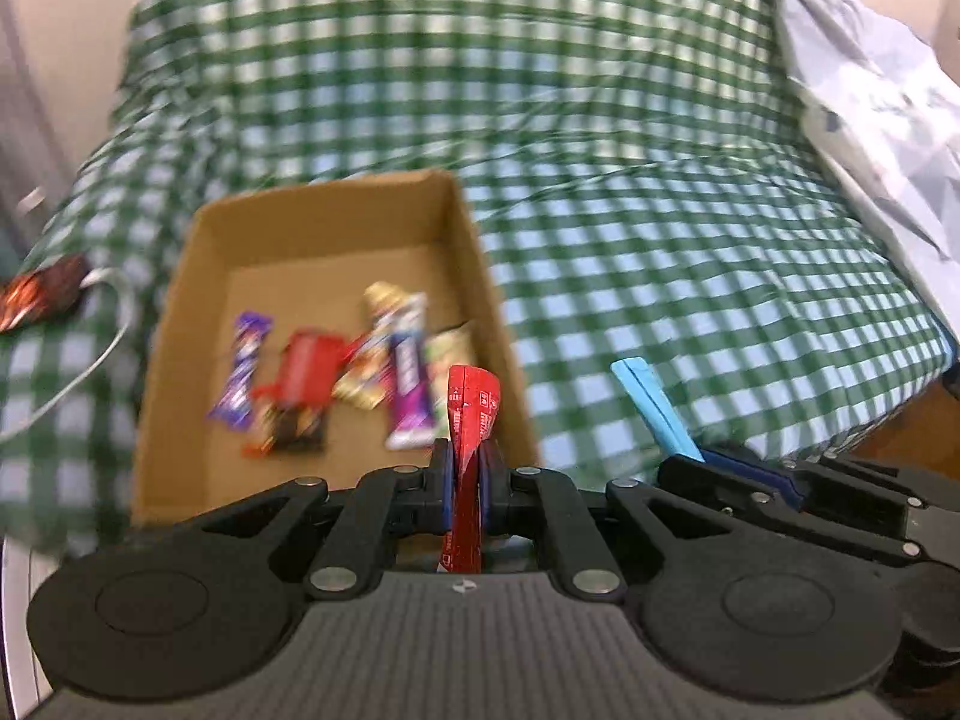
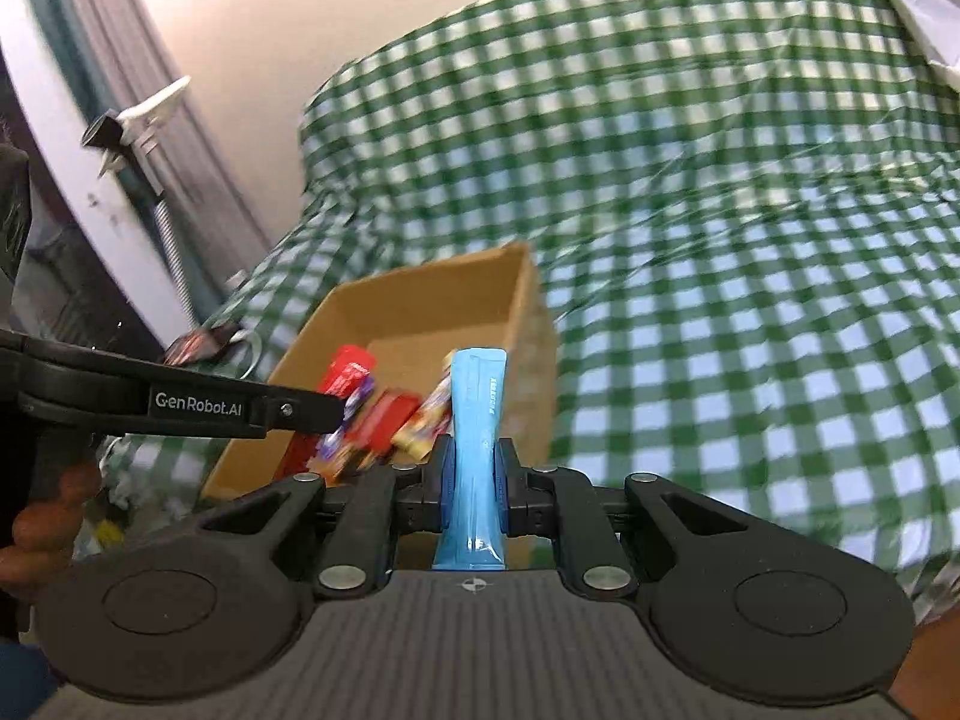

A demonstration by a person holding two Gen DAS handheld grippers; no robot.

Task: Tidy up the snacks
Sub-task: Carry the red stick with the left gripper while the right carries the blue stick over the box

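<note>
Green-checked bedding (image 1: 630, 240) held the cardboard box (image 1: 480, 276), several snacks inside; left gripper (image 1: 463, 480) clenched a red sachet (image 1: 471, 408), right gripper (image 2: 474, 486) a blue sachet (image 2: 477, 420), both undelivered

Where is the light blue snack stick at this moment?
The light blue snack stick is pinched in the right tool, held upright above the green checked cloth, just right of the cardboard box of snacks.
</note>
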